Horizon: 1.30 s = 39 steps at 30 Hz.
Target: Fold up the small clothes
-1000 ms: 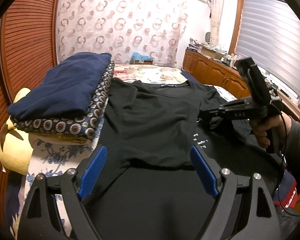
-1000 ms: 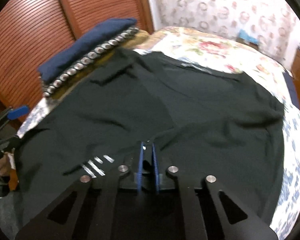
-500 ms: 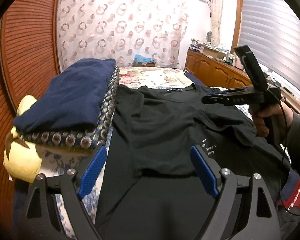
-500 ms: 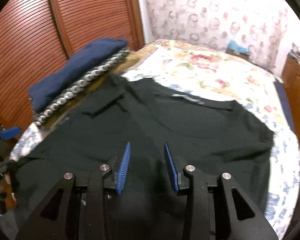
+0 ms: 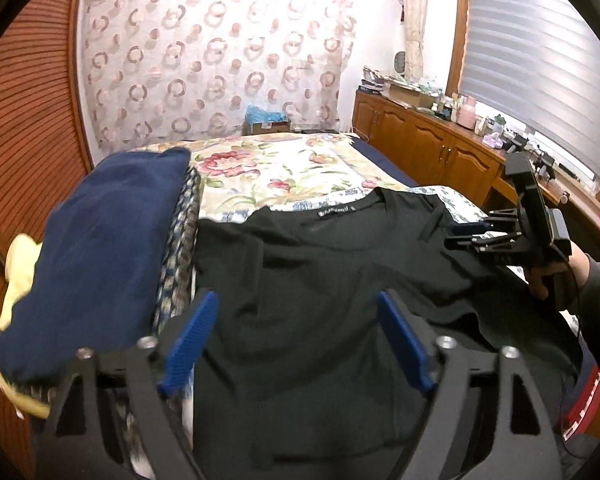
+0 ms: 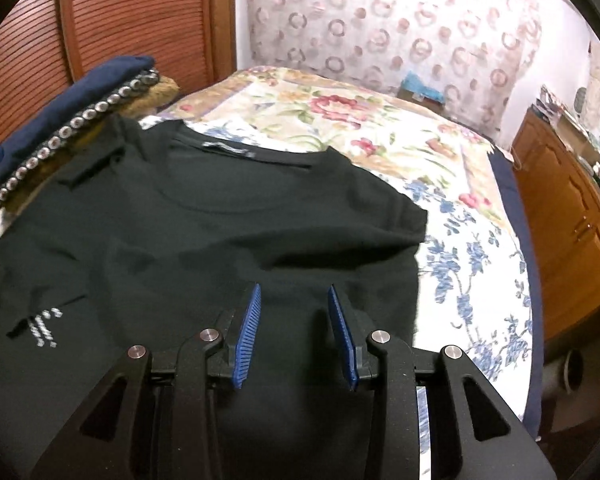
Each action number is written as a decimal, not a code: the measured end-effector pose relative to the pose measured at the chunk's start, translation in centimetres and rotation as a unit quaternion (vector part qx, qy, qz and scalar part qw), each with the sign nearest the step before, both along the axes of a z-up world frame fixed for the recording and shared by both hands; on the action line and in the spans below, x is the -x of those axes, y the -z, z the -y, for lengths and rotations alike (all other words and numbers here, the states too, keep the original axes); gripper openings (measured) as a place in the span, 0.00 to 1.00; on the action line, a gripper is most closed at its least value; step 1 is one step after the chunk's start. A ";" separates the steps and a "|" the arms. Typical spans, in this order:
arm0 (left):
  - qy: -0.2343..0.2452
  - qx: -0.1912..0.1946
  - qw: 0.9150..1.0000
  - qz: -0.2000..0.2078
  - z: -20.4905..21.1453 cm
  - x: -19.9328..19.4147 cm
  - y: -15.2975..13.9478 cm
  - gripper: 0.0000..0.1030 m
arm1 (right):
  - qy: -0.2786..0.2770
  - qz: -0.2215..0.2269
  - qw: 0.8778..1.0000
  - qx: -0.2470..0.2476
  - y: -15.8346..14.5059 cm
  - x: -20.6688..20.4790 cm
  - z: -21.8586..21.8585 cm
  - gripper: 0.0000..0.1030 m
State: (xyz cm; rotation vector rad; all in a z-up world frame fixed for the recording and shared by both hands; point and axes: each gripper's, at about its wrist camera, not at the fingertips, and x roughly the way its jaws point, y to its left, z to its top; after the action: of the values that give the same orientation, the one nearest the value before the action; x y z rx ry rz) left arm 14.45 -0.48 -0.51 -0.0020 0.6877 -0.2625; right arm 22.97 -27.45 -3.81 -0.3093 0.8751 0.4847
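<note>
Two claws are seen: left claw point(image 5: 296, 340) apart and closing, right claw point(image 6: 294, 334) partly apart, both empty. One black T-shirt point(image 5: 320, 280) is spread on the bed point(image 6: 380, 132); one stack of folded clothes point(image 5: 92, 248) lies beside it.

Circle-print curtain point(image 5: 220, 64) behind bed point(image 5: 284, 172); wooden cabinets point(image 5: 432, 148) (cluttered top), window blind point(image 5: 540, 60).

T-shirt point(image 5: 320, 280) lies on the bed point(image 5: 280, 172), folded stack point(image 5: 96, 248) just left.
</note>
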 end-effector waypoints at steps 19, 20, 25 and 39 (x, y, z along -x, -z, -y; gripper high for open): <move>-0.052 -0.070 0.991 -0.101 1.9 -11.3 4.9 0.40 | -0.011 -0.004 1.000 -0.015 1.3 -1.6 0.6 0.37; -0.057 -0.070 0.991 -0.103 1.7 -11.5 5.1 0.40 | -0.011 -0.003 1.000 -0.014 1.3 -1.6 0.6 0.37; -0.066 -0.081 0.988 -0.112 1.5 -12.0 6.1 0.40 | -0.011 -0.002 1.000 -0.014 1.3 -1.5 0.4 0.38; -0.073 -0.094 0.987 -0.109 1.6 -12.8 7.1 0.22 | -0.011 -0.003 1.000 -0.015 1.4 -1.5 0.5 0.38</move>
State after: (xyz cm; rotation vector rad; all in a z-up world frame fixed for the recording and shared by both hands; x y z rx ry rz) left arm 27.24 -2.12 -7.65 0.0997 0.9230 -0.0562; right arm 24.50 -27.91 -5.16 -0.2910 0.8701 0.5181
